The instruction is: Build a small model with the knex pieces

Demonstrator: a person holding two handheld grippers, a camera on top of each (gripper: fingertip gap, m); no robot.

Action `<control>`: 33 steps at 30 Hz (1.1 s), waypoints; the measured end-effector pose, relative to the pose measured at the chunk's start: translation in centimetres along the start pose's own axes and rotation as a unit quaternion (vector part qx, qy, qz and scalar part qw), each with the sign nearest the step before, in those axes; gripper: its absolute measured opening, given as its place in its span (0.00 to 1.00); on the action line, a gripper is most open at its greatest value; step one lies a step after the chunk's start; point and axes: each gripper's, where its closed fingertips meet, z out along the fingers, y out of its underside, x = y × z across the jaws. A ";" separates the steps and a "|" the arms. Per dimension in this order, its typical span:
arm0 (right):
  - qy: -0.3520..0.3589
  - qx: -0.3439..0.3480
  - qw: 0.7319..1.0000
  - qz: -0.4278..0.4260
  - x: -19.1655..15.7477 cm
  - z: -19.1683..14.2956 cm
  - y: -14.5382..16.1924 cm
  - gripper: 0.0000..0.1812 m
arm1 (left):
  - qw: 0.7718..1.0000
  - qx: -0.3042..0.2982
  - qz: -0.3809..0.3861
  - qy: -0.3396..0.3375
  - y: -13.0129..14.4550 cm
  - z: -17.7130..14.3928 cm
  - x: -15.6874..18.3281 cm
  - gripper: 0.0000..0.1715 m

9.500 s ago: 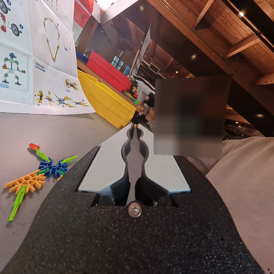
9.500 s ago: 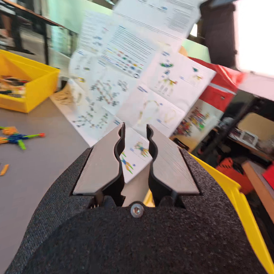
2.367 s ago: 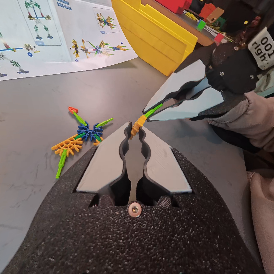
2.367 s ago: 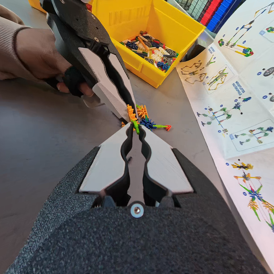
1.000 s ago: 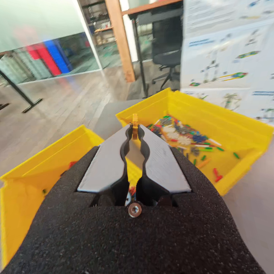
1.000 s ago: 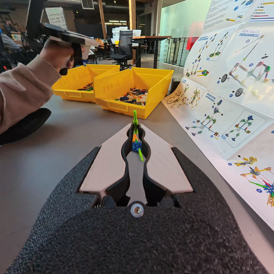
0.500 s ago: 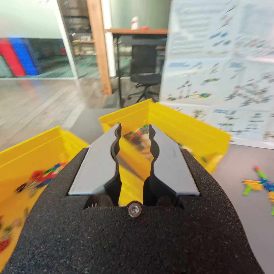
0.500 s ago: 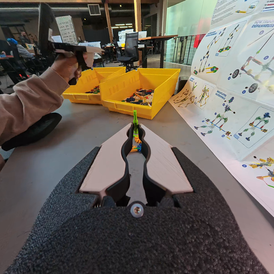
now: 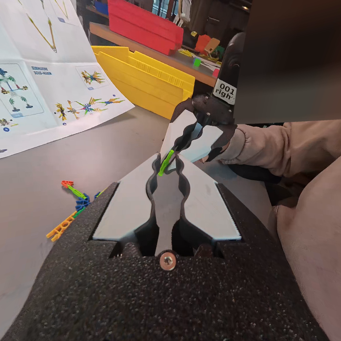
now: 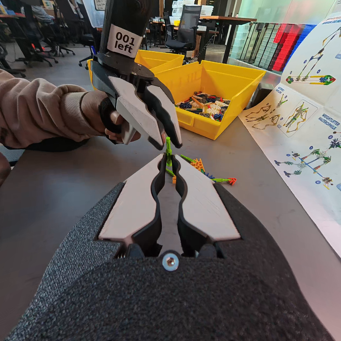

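Note:
My right gripper (image 10: 168, 155) is shut on a short green rod (image 10: 168, 147) and holds it upright above the grey table. It also shows in the left wrist view (image 9: 173, 150) with the rod (image 9: 165, 163) sticking out toward me. My left gripper (image 9: 167, 154) is open and empty, its jaws a little apart on either side of the rod's free end. In the right wrist view the left gripper (image 10: 168, 145) comes down from above, a tip on each side of the rod's top. A small built piece of blue and orange connectors with green rods (image 9: 81, 201) lies on the table (image 10: 203, 166).
A yellow bin (image 10: 230, 69) of loose parts stands behind, with another yellow bin (image 10: 160, 57) beside it. A large white instruction sheet (image 10: 304, 147) leans along the table's right side (image 9: 46, 83). A yellow bin (image 9: 147, 83) and a red bin (image 9: 144, 25) stand farther off. A small orange piece (image 10: 174, 180) lies on the table. The grippers are tip to tip, or close to it.
My left gripper carried an orange connector over the yellow bins, opened, and now is back empty at the rod's end. My right gripper has kept hold of the green rod.

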 end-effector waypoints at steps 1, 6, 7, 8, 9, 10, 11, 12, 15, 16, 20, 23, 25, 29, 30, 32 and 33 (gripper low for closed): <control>-0.003 -0.001 1.000 0.000 -0.2 0.1 0.0 0.01 | 1.000 -0.007 0.008 0.002 0.2 0.1 0.2 0.08; -0.001 -0.002 1.000 0.010 0.0 0.2 0.1 0.02 | 0.997 -0.009 0.059 -0.053 -0.2 -0.7 -0.9 0.02; 0.010 -0.006 1.000 0.009 0.4 0.1 0.1 0.03 | 0.994 -0.007 0.072 -0.079 -0.6 -1.2 -1.7 0.02; 0.024 -0.019 0.999 0.006 1.1 -0.2 0.4 0.06 | 0.988 -0.009 0.090 -0.123 -1.0 -2.2 -3.1 0.02; 0.034 -0.039 0.999 0.008 1.8 -0.5 1.0 0.09 | 0.975 -0.018 0.118 -0.187 -1.4 -3.6 -5.0 0.02; 0.039 -0.068 0.997 0.014 2.4 -0.8 1.8 0.13 | 0.953 -0.031 0.149 -0.263 -1.9 -5.7 -7.3 0.01; 0.045 -0.104 0.993 0.021 3.0 -1.1 3.0 0.18 | 0.924 -0.044 0.173 -0.338 -2.5 -8.1 -9.5 0.02; 0.043 -0.144 0.988 0.026 3.3 -1.5 4.4 0.20 | 0.896 -0.053 0.182 -0.401 -2.9 -10.6 -11.3 0.02; 0.020 -0.238 0.970 0.041 2.6 -1.8 8.0 0.20 | 0.847 -0.084 0.149 -0.503 -2.3 -16.0 -15.0 0.02; 0.013 -0.257 0.965 0.041 2.2 -1.7 8.7 0.18 | 0.839 -0.109 0.127 -0.517 -1.2 -16.9 -16.0 0.02; 0.020 -0.300 0.953 0.026 1.7 -0.9 10.0 0.11 | 0.815 -0.166 0.119 -0.543 1.5 -17.9 -18.0 0.02; 0.033 -0.309 0.950 0.025 2.0 -0.8 10.1 0.07 | 0.819 -0.171 0.118 -0.535 2.0 -17.4 -18.2 0.05; 0.030 -0.314 0.948 0.030 1.9 -0.8 10.2 0.06 | 0.833 -0.153 0.112 -0.521 1.7 -16.8 -17.8 0.08; 0.017 -0.318 0.948 0.024 1.6 -0.7 10.2 0.00 | 0.873 -0.093 0.121 -0.463 0.3 -14.7 -15.9 0.10; 0.014 -0.315 0.949 0.022 1.6 -0.7 10.1 0.00 | 0.886 -0.075 0.119 -0.442 0.0 -14.0 -15.2 0.10; 0.017 -0.299 0.954 0.025 2.1 -0.8 9.9 0.00 | 0.917 -0.055 0.101 -0.383 0.1 -12.0 -13.7 0.10; 0.020 -0.279 0.960 0.025 2.5 -1.0 9.2 0.00 | 0.932 -0.056 0.087 -0.347 0.6 -10.9 -12.9 0.11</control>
